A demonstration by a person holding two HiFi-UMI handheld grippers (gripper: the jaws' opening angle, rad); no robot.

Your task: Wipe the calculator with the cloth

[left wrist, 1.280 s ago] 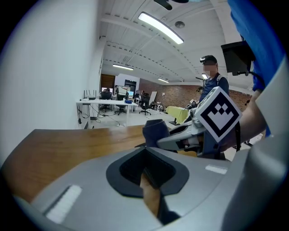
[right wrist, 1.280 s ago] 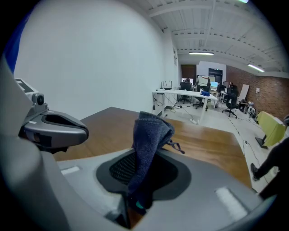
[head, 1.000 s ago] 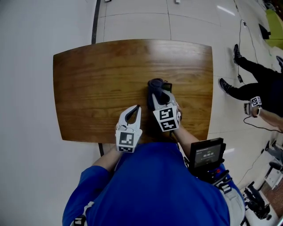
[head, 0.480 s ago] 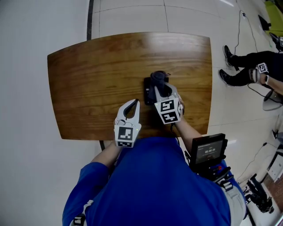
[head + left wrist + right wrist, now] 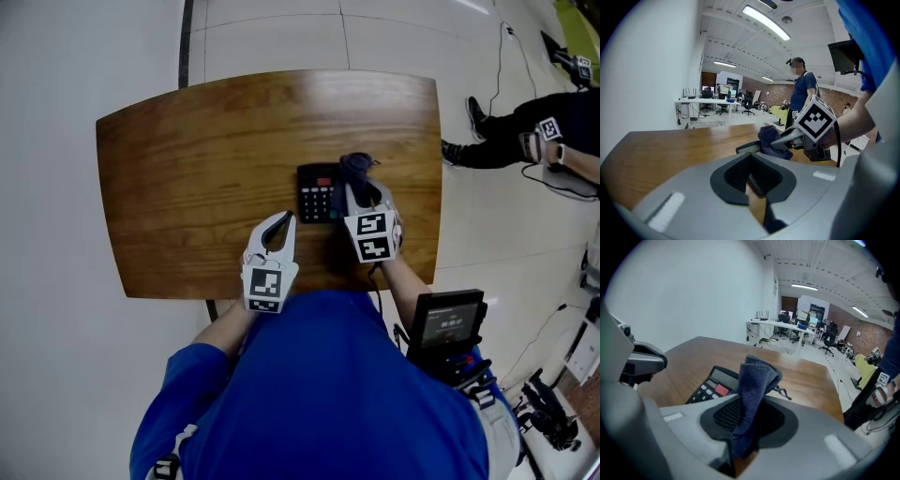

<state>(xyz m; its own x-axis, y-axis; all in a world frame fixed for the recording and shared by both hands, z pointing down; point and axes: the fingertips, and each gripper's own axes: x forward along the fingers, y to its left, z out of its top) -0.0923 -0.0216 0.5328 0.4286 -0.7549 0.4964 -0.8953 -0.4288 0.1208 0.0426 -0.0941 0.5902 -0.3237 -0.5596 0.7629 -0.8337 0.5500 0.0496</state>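
The calculator [image 5: 317, 192] lies flat on the desk [image 5: 178, 159]. Just right of the calculator, the right gripper [image 5: 364, 195] has its fingers clamped on a bunched dark blue cloth [image 5: 354, 167], which pokes out past the tips by the calculator's far right corner. The left gripper [image 5: 279, 230] sits to the near left of the calculator, fingers pressed together on nothing.

I'd judge the cloth is off to one side between strokes. To wipe well, draw it across the keys with light, even pressure, and perhaps steady the calculator with the idle gripper so it doesn't skid.

The right gripper view shows the display and a red key far more plainly than the head view. The left gripper view gives the side-on look, with the cloth low at the calculator's right end, though I can't tell whether it touches.
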